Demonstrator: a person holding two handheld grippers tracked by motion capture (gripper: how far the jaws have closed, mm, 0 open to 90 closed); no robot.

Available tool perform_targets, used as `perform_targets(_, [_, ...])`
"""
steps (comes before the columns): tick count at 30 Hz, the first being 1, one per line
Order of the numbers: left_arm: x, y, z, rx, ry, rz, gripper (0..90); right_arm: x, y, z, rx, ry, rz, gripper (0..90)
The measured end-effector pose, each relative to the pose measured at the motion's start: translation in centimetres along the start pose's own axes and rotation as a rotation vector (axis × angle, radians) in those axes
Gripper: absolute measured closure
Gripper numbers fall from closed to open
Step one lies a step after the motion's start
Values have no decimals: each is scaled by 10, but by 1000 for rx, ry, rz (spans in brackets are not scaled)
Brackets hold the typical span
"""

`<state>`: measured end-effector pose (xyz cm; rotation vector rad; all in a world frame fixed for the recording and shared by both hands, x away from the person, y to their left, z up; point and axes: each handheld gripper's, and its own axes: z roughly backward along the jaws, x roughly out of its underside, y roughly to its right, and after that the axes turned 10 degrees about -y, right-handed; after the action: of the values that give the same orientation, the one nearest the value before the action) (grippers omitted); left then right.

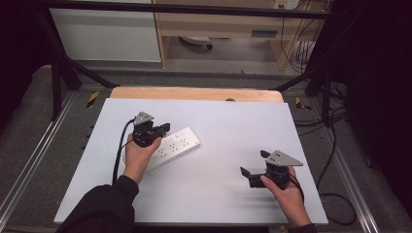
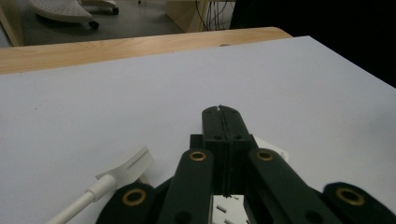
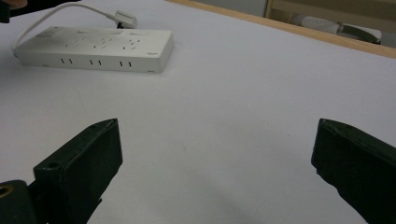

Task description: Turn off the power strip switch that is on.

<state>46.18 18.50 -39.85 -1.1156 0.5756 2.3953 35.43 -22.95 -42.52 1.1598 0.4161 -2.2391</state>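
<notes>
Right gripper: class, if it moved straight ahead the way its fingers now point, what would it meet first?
The right gripper, fingers open, points left across the bare white table top. Straight ahead the way looks free; the white power strip lies farther on, to the left of its line, though depth is hard to judge.

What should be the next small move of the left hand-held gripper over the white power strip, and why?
Probably press down gently: the left hand-held gripper has its jaws shut with nothing between them, directly above the power strip, as if to push a switch. The right hand-held gripper stands open, away from it.
</notes>
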Motion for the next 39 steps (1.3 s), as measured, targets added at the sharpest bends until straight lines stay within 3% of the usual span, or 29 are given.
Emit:
perform_targets(22, [8, -7, -22, -20, -110, 16, 899, 0, 0, 1, 1, 5, 3, 24])
perform_targets(39, [13, -6, -32, -30, -168, -1, 900, 0, 0, 1, -3, 8, -4, 23])
